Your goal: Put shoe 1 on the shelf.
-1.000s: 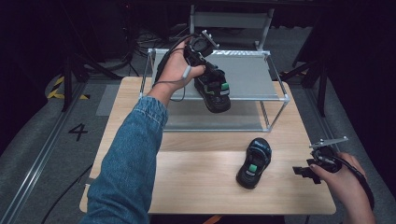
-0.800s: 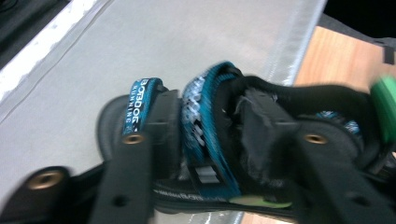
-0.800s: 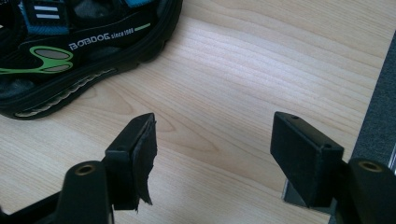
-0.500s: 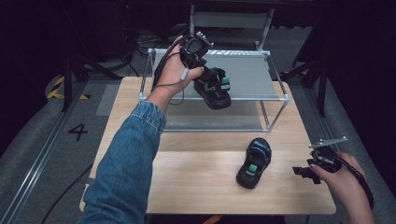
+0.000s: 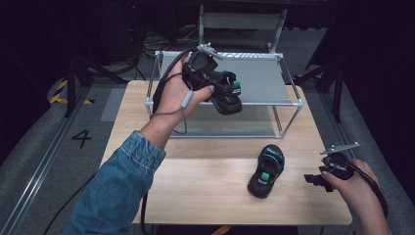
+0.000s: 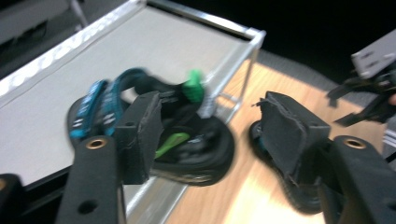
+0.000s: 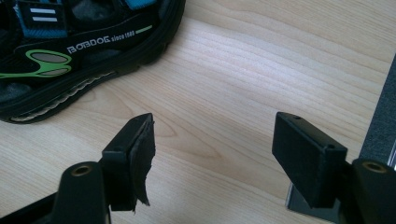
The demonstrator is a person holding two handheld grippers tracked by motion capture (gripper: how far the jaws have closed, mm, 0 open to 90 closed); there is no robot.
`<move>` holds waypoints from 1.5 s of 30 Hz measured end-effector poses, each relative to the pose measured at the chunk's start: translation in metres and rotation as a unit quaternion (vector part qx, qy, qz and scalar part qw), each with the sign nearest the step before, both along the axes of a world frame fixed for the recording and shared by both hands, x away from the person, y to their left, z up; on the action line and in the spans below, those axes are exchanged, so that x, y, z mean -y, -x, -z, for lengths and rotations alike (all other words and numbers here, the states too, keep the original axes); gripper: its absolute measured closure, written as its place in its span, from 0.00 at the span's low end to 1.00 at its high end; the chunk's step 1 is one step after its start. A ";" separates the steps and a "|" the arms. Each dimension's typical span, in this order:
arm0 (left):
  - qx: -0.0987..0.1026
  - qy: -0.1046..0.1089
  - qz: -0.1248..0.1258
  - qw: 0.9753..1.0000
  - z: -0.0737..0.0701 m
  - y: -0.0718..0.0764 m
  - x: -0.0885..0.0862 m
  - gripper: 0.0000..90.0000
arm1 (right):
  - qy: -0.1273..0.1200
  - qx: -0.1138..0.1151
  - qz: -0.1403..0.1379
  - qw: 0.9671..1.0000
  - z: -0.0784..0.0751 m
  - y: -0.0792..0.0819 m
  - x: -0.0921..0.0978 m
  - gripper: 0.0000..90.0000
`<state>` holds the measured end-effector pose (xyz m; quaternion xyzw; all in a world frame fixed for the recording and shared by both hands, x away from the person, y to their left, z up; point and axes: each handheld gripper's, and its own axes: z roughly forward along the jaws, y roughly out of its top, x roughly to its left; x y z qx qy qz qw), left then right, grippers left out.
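One black blue-strapped sandal [image 5: 227, 100] now on grey metal-framed shelf [image 5: 264, 78].
Left gripper [image 6: 210, 119] just spread, right gripper [image 7: 219, 140] spread too; twin sandal [image 5: 265, 171] next.

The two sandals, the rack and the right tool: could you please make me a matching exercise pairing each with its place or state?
Things:
1. sandal at the rack
2. sandal on the table
3. right tool
4. rack

Places or states:
A. open, low over the table's right edge
B. lying flat on the bare wood
C. standing at the far side of the table
D. at the top shelf's front edge, by the left tool

Pairs: 1-D, 2-B, 3-A, 4-C
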<state>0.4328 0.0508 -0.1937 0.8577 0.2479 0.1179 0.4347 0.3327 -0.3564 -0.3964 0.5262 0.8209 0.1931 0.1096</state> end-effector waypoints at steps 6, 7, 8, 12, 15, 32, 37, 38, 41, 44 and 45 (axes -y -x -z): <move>-0.027 -0.020 0.017 0.999 0.012 0.014 0.012 0.58 | 0.001 -0.001 -0.002 1.000 0.002 -0.002 -0.001 0.34; -0.037 -0.026 0.019 0.999 0.017 0.016 0.014 0.58 | -0.003 -0.003 0.001 1.000 0.002 -0.002 -0.001 0.34; -0.042 -0.028 0.019 0.999 0.021 0.017 0.016 0.61 | -0.003 -0.002 0.002 1.000 0.001 -0.002 -0.001 0.34; -0.058 -0.026 0.012 0.998 0.037 0.020 0.019 0.69 | -0.003 -0.001 0.000 1.000 0.003 -0.003 0.001 0.34; -0.069 -0.027 0.011 0.997 0.050 0.019 0.023 0.75 | -0.003 0.000 0.000 1.000 0.003 -0.003 0.001 0.34; -0.037 -0.072 -0.030 0.996 0.074 0.006 0.031 1.00 | 0.002 -0.007 -0.002 1.000 0.007 -0.005 0.000 0.35; -0.022 -0.091 -0.057 0.994 0.075 0.000 0.028 1.00 | 0.003 -0.007 -0.004 1.000 0.007 -0.005 -0.001 0.35; -0.016 -0.103 -0.068 0.992 0.077 -0.003 0.027 1.00 | 0.002 -0.008 -0.004 1.000 0.008 -0.005 -0.001 0.35; -0.037 -0.078 -0.076 0.993 0.080 -0.013 0.020 1.00 | 0.004 -0.009 -0.004 1.000 0.009 -0.006 -0.001 0.35; -0.036 -0.079 -0.088 0.992 0.082 -0.023 0.016 1.00 | 0.005 -0.010 -0.003 1.000 0.010 -0.006 -0.001 0.35; -0.035 -0.081 -0.093 0.992 0.083 -0.025 0.016 1.00 | 0.004 -0.013 -0.003 1.000 0.010 -0.006 -0.002 0.35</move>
